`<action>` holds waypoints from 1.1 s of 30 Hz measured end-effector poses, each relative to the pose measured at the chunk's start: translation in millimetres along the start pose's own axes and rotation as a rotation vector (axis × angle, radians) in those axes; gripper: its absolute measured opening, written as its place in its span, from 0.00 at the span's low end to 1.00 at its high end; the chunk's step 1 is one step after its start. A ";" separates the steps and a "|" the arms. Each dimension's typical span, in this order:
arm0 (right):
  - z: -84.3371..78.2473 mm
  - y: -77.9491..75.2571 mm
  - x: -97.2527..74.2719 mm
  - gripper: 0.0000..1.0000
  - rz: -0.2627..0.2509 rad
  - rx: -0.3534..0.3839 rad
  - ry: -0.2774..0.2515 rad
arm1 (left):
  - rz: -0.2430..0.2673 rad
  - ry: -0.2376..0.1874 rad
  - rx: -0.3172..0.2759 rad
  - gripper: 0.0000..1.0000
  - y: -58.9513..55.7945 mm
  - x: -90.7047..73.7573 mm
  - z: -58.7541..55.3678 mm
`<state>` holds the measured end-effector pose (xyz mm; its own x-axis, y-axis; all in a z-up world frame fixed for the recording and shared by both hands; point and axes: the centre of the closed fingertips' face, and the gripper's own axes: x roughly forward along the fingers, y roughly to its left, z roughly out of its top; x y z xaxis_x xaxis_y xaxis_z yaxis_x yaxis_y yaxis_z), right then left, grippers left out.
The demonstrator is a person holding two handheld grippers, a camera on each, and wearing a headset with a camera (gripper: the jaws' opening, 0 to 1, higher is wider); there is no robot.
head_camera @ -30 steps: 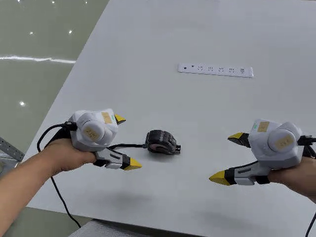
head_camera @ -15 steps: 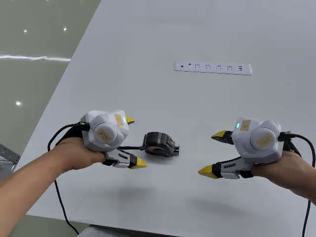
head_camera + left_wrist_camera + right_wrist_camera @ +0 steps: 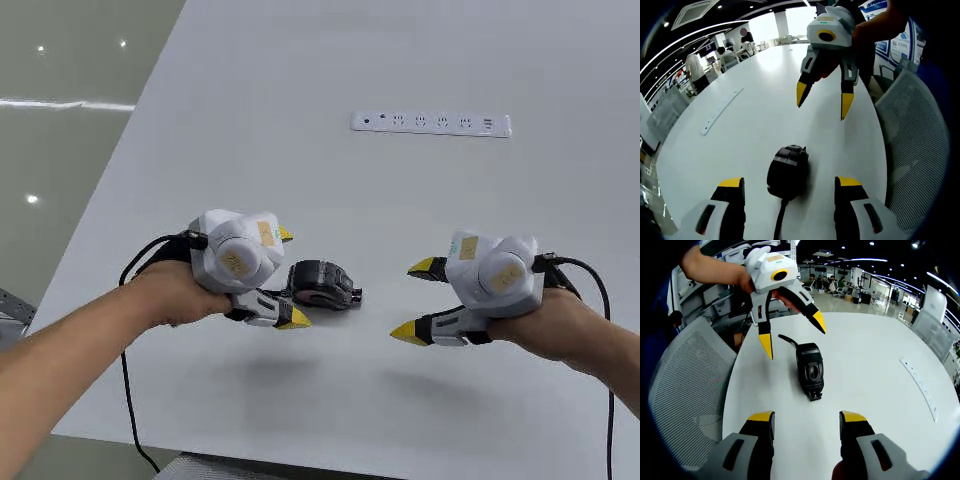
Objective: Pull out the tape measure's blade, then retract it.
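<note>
A black tape measure (image 3: 322, 284) lies on the white table (image 3: 330, 190), its blade fully in and a black strap trailing toward the left hand. My left gripper (image 3: 290, 277) is open, its yellow-tipped jaws either side of the case's left end without touching it. In the left gripper view the tape measure (image 3: 787, 170) sits just ahead of the left gripper (image 3: 789, 183). My right gripper (image 3: 415, 299) is open too, a short way to the right of the case. The right gripper view shows the tape measure (image 3: 810, 370) well beyond the right gripper (image 3: 807, 416).
A white power strip (image 3: 431, 123) lies farther back on the table. The table's near edge runs just under both hands, and its left edge drops to a glossy floor. A mesh chair (image 3: 680, 405) stands beside the table, and an office with people lies beyond.
Both grippers have moved inward toward the tape measure: the left one now brackets its left end, and the right one has come closer from the right. The tape measure has stayed put.
</note>
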<state>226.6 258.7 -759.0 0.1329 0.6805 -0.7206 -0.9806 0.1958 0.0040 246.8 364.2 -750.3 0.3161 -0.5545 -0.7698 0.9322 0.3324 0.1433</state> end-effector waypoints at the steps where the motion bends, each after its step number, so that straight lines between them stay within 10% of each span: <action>1: 0.5 0.0 1.6 0.49 0.002 -0.002 0.001 | -0.005 0.002 0.007 0.69 -0.2 1.4 0.4; 33: -3.9 -12.5 69.9 0.30 0.056 -0.102 0.036 | -0.068 0.006 0.067 0.54 1.0 31.4 4.9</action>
<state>247.6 301.1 -812.1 0.0737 0.6622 -0.7457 -0.9962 0.0838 -0.0241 258.5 343.3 -771.2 0.2506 -0.5694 -0.7829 0.9613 0.2419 0.1317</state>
